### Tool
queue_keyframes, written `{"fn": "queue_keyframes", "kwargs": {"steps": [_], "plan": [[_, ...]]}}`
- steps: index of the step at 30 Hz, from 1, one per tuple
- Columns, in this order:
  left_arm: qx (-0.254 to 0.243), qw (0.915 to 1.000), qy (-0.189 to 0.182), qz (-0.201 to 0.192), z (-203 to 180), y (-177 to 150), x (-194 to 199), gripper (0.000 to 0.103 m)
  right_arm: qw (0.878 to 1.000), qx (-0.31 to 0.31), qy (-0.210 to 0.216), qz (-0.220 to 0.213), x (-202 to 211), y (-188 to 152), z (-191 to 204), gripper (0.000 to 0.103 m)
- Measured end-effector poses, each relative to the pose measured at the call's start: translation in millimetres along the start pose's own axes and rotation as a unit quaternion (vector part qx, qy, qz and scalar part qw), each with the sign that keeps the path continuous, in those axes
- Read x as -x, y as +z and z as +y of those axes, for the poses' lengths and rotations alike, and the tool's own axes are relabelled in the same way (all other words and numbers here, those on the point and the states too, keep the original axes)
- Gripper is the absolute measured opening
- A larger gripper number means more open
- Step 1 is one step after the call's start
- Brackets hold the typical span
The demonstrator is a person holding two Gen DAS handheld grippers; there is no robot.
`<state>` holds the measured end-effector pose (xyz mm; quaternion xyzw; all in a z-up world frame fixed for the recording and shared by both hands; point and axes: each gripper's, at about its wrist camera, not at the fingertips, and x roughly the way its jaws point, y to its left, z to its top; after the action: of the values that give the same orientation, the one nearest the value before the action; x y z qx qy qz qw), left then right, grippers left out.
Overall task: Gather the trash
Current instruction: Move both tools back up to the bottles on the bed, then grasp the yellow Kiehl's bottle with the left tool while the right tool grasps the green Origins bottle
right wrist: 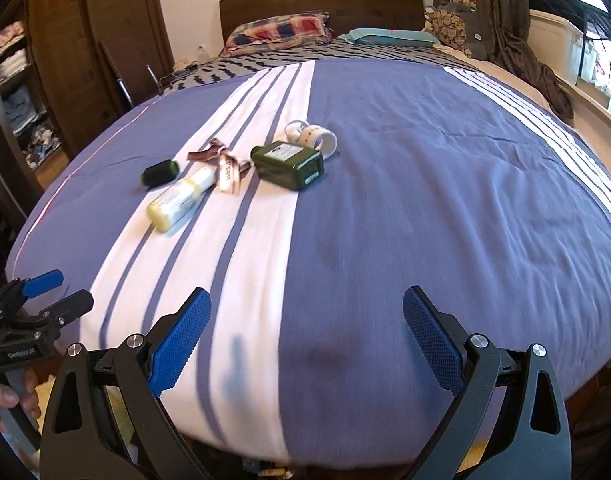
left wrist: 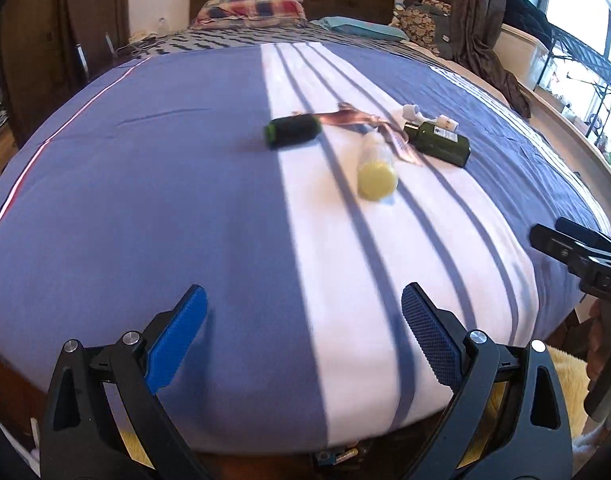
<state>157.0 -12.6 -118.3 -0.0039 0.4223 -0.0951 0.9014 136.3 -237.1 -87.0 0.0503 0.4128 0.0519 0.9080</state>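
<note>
Trash lies in a cluster on the blue and white striped bedspread point(left wrist: 145, 184): a yellow-capped clear bottle point(left wrist: 375, 168) point(right wrist: 179, 198), a black spool with green ends point(left wrist: 292, 131) point(right wrist: 159, 173), a dark green bottle point(left wrist: 439, 142) point(right wrist: 288, 164), a brown ribbon point(left wrist: 353, 120) point(right wrist: 225, 166) and white tape rolls point(left wrist: 413, 114) point(right wrist: 313, 136). My left gripper point(left wrist: 303, 312) is open and empty above the foot of the bed; it also shows in the right wrist view point(right wrist: 61, 290). My right gripper point(right wrist: 305, 312) is open and empty, seen at the right edge of the left wrist view point(left wrist: 561, 236).
Pillows point(right wrist: 277, 30) and a dark wooden headboard point(right wrist: 321, 0) are at the far end. A wooden wardrobe point(right wrist: 65, 40) stands at the left. Dark clothes point(right wrist: 521, 40) hang over the bed's right side by the window. A yellow rug point(left wrist: 561, 376) lies on the floor.
</note>
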Motion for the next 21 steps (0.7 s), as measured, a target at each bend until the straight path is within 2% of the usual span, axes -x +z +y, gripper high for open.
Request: {"fn": "queue_keyframes", "kwargs": {"steps": [6, 8, 11, 21], "plan": [[-0.019, 0.9997, -0.011, 0.015, -16.3, 24.6, -32.4, 0.093, 1.0, -0.019, 0.006, 0.013, -41.1, 33.1, -12.5, 0.094], [-0.024, 0.9994, -0.015, 0.017, -21.9, 31.9, -42.9, 0.093, 1.0, -0.012, 0.007, 0.016, -52.3, 41.8, -12.0, 0.09], [-0.029, 0.9993, -0.018, 0.018, -28.1, 44.6, -55.7, 0.092, 1.0, 0.003, 0.003, 0.021, -68.3, 55.6, -6.8, 0.09], [-0.029, 0.9991, -0.024, 0.019, -33.6, 74.9, -85.8, 0.068, 0.998, 0.044, -0.004, 0.047, -110.0, 86.9, 10.5, 0.09]]}}
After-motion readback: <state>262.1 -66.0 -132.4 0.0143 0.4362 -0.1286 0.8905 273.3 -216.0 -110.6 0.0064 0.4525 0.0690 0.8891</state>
